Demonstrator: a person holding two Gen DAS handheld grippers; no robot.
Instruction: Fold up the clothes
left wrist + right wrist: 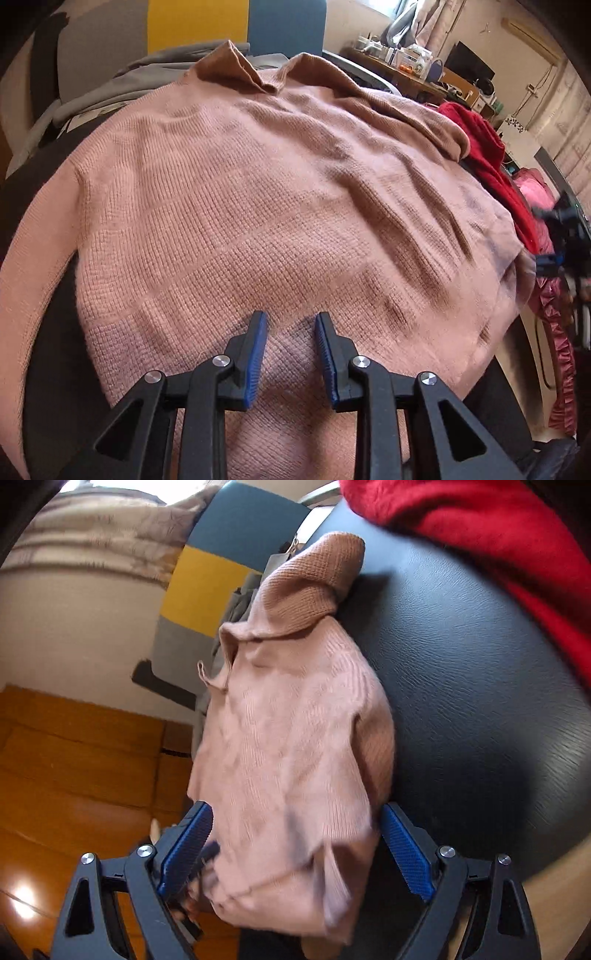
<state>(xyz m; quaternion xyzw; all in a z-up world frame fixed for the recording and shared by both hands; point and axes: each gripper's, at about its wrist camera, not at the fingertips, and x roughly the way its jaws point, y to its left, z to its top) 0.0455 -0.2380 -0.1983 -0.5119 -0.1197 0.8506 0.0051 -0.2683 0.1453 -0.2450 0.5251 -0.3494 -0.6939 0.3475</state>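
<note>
two grippers are in play, and both stand apart with nothing clamped. your left gripper point(291, 325) has its blue pads point(255, 363) a narrow gap apart, poised over the near hem of the pink knit sweater point(258, 206); whether the tips press the knit you cannot tell. your right gripper point(295, 834) is spread wide, its pads either side of a hanging bunch of the same sweater point(291, 757), the cloth lying in the gap and brushing the left pad, not pinched.

in the left wrist view the sweater lies spread on a dark padded surface point(55, 325), collar far, one sleeve trailing off the near left, the near hem cut off behind the gripper. the right edge is blurred by motion, as is the other gripper point(565, 236) there. in the right wrist view the sweater's lower edge smears too.

red clothing point(491, 173) and a pink ruffled piece point(561, 362) crowd the right edge; grey cloth point(96, 92) lies far left. bare dark surface point(480, 701) opens right of the bunch, wooden floor point(74, 775) to the left.
</note>
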